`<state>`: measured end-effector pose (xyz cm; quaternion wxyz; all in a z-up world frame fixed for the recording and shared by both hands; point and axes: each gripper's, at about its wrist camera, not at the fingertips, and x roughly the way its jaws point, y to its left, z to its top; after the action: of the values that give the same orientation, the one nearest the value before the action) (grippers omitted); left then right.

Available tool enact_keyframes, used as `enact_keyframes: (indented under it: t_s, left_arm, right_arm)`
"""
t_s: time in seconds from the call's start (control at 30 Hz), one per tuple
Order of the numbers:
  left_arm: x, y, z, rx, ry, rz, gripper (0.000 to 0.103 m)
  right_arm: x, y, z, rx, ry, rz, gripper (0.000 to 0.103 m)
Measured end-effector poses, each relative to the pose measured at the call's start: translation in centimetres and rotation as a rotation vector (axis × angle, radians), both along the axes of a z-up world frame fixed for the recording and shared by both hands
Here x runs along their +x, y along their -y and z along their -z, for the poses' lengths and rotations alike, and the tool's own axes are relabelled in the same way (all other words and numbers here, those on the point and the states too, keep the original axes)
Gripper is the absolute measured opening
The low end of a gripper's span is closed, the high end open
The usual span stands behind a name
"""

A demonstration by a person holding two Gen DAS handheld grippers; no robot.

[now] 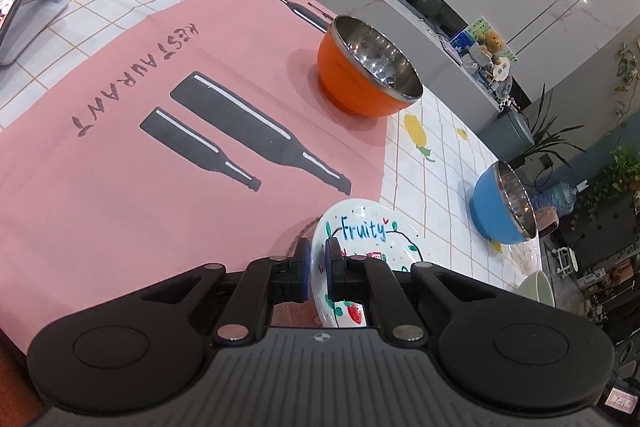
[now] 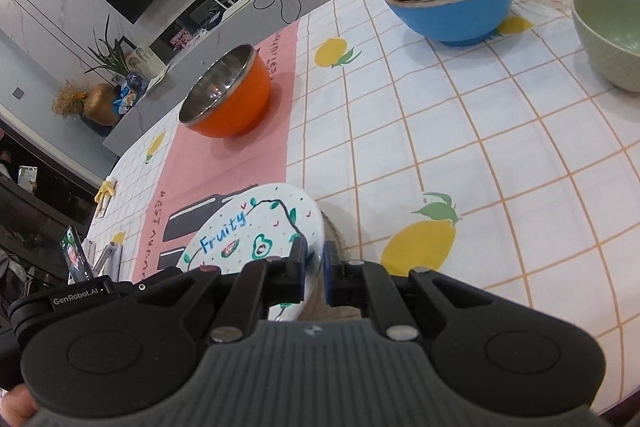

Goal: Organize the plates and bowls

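Two hand-held grippers, your left hand-held gripper (image 1: 317,267) and right hand-held gripper (image 2: 315,267), are each clamped on opposite rims of the white "Fruity" plate (image 1: 362,231), at 6 o'clock over the pink mat (image 1: 120,167). Farther, the orange bowl (image 1: 368,67) stands at 12 o'clock on the mat, and the blue bowl (image 1: 502,203) at 2 o'clock on the counter (image 1: 432,155).
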<state>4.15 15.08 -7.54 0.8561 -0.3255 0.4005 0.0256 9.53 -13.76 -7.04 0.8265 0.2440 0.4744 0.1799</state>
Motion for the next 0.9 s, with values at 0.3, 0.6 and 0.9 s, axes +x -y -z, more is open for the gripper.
enact_keyframes:
  t_s: [0.3,0.6,0.9]
  left_arm:
    - [0.2,0.3,0.5,0.018,-0.023,0.003,0.008]
    - [0.2,0.6,0.6,0.042,-0.038,0.015,0.009]
    - [0.4,1.4,0.5,0.085,-0.049,0.039,0.01]
  right_arm:
    - [0.1,-0.2,0.3,-0.016,-0.01,-0.011,0.007]
    - [0.3,-0.4,0.6,-0.039,-0.014,-0.018,0.007]
    - [0.2,-0.8,0.6,-0.096,-0.009,-0.03,0.007]
